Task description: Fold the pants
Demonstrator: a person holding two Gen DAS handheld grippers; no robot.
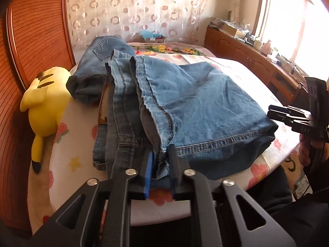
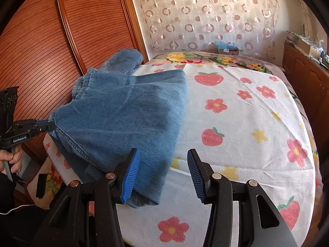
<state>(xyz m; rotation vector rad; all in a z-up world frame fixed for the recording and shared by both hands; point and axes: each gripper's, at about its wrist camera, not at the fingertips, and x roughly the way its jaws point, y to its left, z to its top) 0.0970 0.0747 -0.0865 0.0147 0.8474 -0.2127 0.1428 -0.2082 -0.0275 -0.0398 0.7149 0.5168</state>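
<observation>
Blue denim pants (image 1: 195,103) lie folded in a stack on the flowered bed cover (image 1: 67,164), leg hems up on the left of the pile. My left gripper (image 1: 161,164) is shut on the near edge of the pants' top layers. In the right wrist view the same pants (image 2: 123,119) lie at the left of the bed, with the left gripper (image 2: 48,126) pinching their left corner. My right gripper (image 2: 163,173) is open and empty, low over the cover, its left finger over the pants' near right corner. It also shows in the left wrist view (image 1: 273,113) beside the fold.
A yellow plush toy (image 1: 43,103) lies at the bed's left edge against a wooden slatted headboard (image 1: 39,30). A wooden cabinet (image 1: 257,61) with clutter runs under the window. The strawberry and flower cover (image 2: 246,123) spreads to the right of the pants.
</observation>
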